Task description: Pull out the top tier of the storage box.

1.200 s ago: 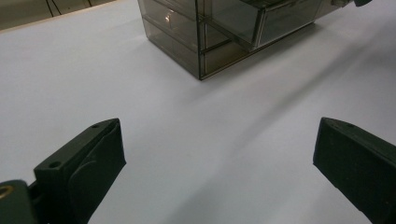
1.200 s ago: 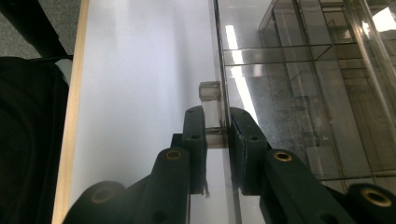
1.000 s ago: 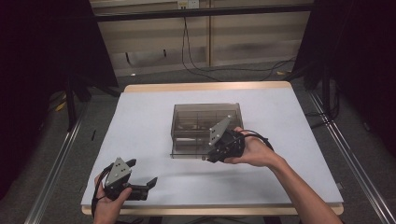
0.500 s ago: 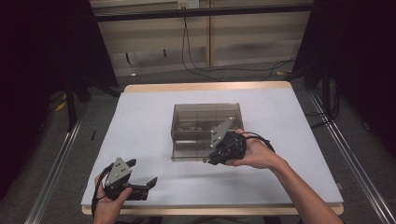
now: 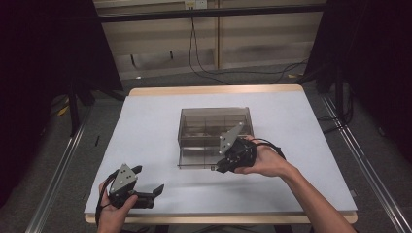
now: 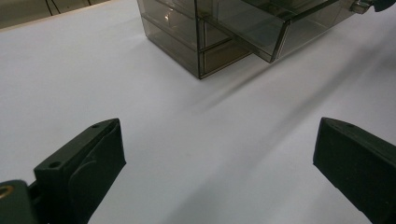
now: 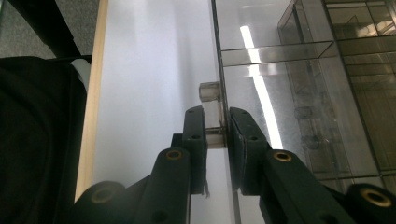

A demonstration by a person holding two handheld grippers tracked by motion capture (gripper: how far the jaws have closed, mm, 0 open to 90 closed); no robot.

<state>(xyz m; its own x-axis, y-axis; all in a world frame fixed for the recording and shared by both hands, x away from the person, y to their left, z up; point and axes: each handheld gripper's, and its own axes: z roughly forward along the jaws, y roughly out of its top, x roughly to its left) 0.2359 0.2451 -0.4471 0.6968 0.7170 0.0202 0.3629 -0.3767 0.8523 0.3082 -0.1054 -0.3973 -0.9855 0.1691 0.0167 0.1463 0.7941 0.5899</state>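
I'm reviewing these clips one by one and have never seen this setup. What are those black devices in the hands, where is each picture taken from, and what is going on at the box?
A person stands at a white table and holds a handheld two-jaw gripper in each hand; there is no robot arm. One picture comes from a fixed camera overhead. The other two come from cameras riding on the grippers, looking along their black jaws.

On the table stands a smoky transparent drawer box with a drawer pulled partly out. The right gripper is closed on the drawer's small clear handle. The left gripper sits near the table's front edge, jaws wide apart and holding nothing.
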